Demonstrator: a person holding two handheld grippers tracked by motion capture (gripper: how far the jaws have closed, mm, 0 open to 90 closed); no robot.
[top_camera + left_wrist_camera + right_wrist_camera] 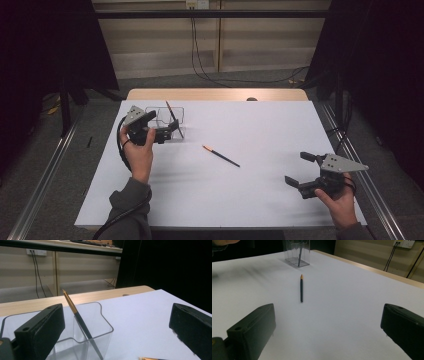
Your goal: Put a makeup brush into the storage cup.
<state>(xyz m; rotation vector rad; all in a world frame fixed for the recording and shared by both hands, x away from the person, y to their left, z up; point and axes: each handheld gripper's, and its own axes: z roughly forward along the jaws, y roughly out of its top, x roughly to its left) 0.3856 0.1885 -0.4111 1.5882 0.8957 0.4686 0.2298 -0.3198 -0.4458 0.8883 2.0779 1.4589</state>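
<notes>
A clear plastic holder (176, 113) stands at the far left of the white table (260, 125), with a dark pencil (171, 116) leaning in it, orange end up. My left gripper (172, 131) is right beside the holder's near side, open and holding nothing. In the left gripper view the holder (100, 322) and its pencil (80, 321) sit between the wide-apart jaws of the left gripper (116, 312). A second pencil (221, 155) lies flat mid-table. My right gripper (297, 168) hovers open at the near right. Its view shows the right gripper (328, 312) facing the loose pencil (301, 288), with the holder (295, 252) beyond.
A wooden strip (217, 94) runs along the table's far edge, with a small dark knob (251, 99) on it. Metal rails (45, 170) flank both sides. Cables (200, 65) trail on the floor behind.
</notes>
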